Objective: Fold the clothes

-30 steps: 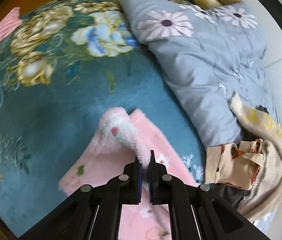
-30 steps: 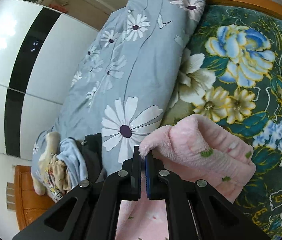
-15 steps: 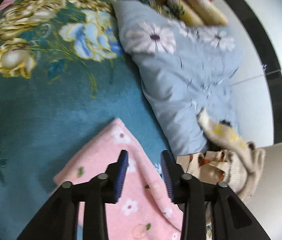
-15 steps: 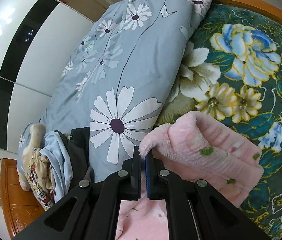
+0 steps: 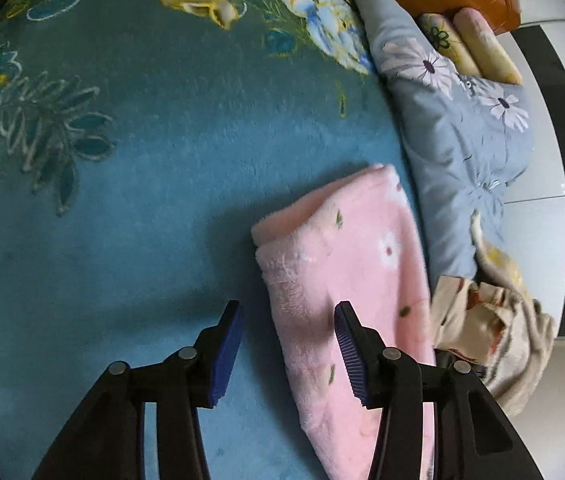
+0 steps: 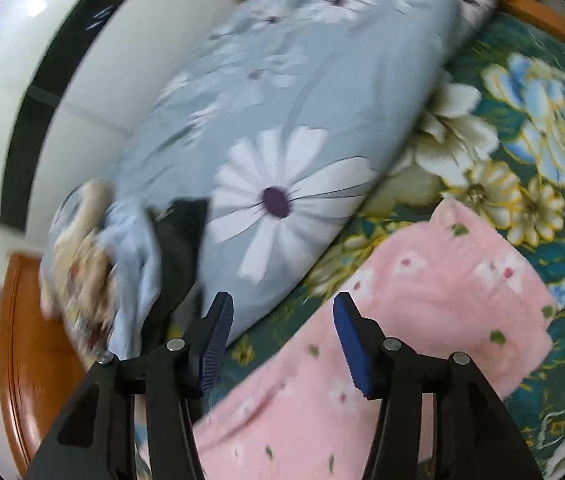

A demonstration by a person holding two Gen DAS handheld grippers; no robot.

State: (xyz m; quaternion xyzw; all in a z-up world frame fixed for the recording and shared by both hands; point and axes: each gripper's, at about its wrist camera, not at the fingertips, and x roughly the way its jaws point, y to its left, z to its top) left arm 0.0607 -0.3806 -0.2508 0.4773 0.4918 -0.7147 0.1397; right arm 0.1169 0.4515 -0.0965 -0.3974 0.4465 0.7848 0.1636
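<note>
A pink fleece garment with small flowers (image 5: pixel 338 280) lies folded flat on the teal flowered bedspread (image 5: pixel 142 200). In the left wrist view my left gripper (image 5: pixel 288 356) is open and empty, just above the garment's left edge. In the right wrist view the same pink garment (image 6: pixel 422 320) lies flat below my right gripper (image 6: pixel 282 344), which is open and empty over its near-left edge.
A rolled grey-blue daisy quilt (image 5: pixel 454 152) (image 6: pixel 282 140) lies along the garment's far side. A heap of beige, light blue and black clothes (image 5: pixel 494 320) (image 6: pixel 122 272) sits at the quilt's end. A wooden bed frame (image 6: pixel 22 340) and white wardrobe (image 6: pixel 62 60) stand beyond.
Both grippers have opened and let go of the pink garment. Its lifted fold has dropped flat. The left gripper opened first and swung left; the right one opened in the last half second.
</note>
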